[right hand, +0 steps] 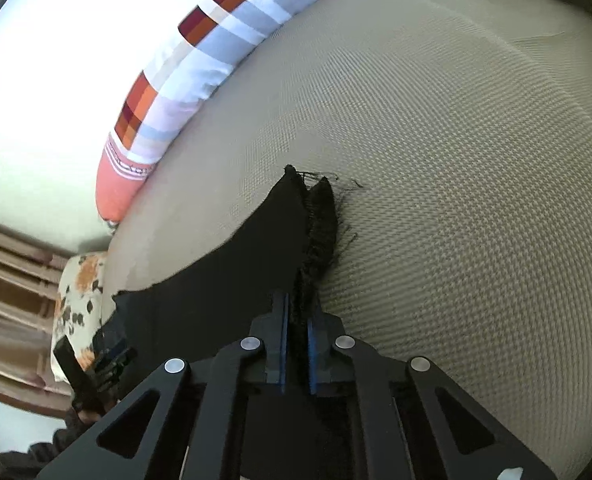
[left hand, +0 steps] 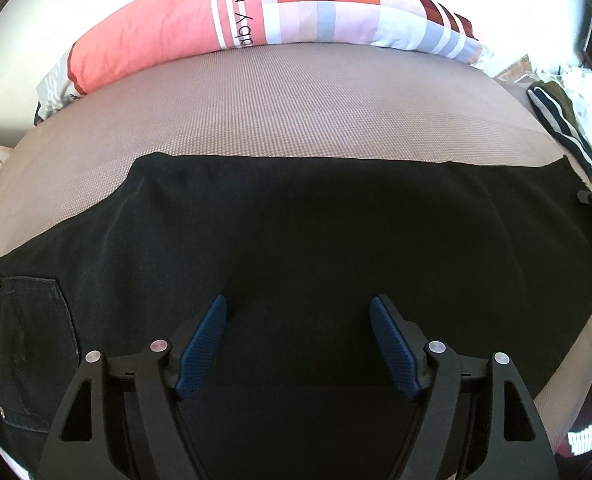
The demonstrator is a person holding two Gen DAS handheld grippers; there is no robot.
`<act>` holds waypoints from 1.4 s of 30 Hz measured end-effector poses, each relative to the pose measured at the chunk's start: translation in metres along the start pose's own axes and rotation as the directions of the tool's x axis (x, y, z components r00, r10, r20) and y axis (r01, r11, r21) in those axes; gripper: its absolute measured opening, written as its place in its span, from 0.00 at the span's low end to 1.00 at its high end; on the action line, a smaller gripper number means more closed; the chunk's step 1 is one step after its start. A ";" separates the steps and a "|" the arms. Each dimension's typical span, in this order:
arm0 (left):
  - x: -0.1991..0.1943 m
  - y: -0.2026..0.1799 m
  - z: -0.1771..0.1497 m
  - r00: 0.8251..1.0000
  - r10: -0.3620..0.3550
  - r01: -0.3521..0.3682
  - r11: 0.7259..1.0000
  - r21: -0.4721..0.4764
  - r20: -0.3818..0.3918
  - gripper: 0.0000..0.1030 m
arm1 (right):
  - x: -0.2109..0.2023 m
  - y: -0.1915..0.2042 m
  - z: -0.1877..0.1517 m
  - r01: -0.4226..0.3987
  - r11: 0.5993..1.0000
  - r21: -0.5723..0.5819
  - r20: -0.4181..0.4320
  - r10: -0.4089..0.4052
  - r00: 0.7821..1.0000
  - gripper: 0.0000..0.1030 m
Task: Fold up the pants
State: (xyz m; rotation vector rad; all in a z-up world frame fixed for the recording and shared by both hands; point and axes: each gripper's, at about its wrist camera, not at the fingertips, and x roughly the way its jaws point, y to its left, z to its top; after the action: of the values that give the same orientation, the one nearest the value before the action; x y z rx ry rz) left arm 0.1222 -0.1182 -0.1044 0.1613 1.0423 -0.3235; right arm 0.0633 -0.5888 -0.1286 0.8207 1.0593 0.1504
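Observation:
Black pants lie spread flat across a beige woven mattress, with a back pocket at the lower left. My left gripper hovers over the middle of the pants, its blue pads wide apart and nothing between them. In the right wrist view the frayed leg hem of the pants rises off the mattress. My right gripper is shut on that hem, the cloth pinched between its blue pads. The other gripper shows at the right edge of the left wrist view.
A long pink and checkered pillow lies along the far edge of the mattress. A pile of striped and white clothes sits at the far right. A floral cushion and wooden slats stand beyond the mattress's left side.

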 end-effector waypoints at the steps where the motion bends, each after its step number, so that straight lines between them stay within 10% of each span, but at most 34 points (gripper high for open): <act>1: 0.000 0.000 0.000 1.000 -0.003 0.003 1.000 -0.006 0.001 0.73 | -0.002 0.003 -0.001 0.003 1.000 0.003 0.007 -0.003 1.000 0.08; 17: -0.046 0.047 -0.014 0.994 -0.027 0.040 0.992 -0.123 0.110 0.73 | 0.001 0.149 -0.033 0.019 0.994 -0.103 0.023 -0.017 1.000 0.07; 42: -0.103 0.144 -0.060 0.973 -0.033 0.096 0.958 -0.270 0.230 0.73 | 0.214 0.355 -0.113 -0.070 0.921 -0.382 -0.257 -0.034 0.966 0.07</act>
State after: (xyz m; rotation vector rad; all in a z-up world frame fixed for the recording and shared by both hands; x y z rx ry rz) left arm 0.0736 0.0532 -0.0477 -0.1625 0.8595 -0.2437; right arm 0.1739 -0.1773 -0.0723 0.4551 1.2172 0.4808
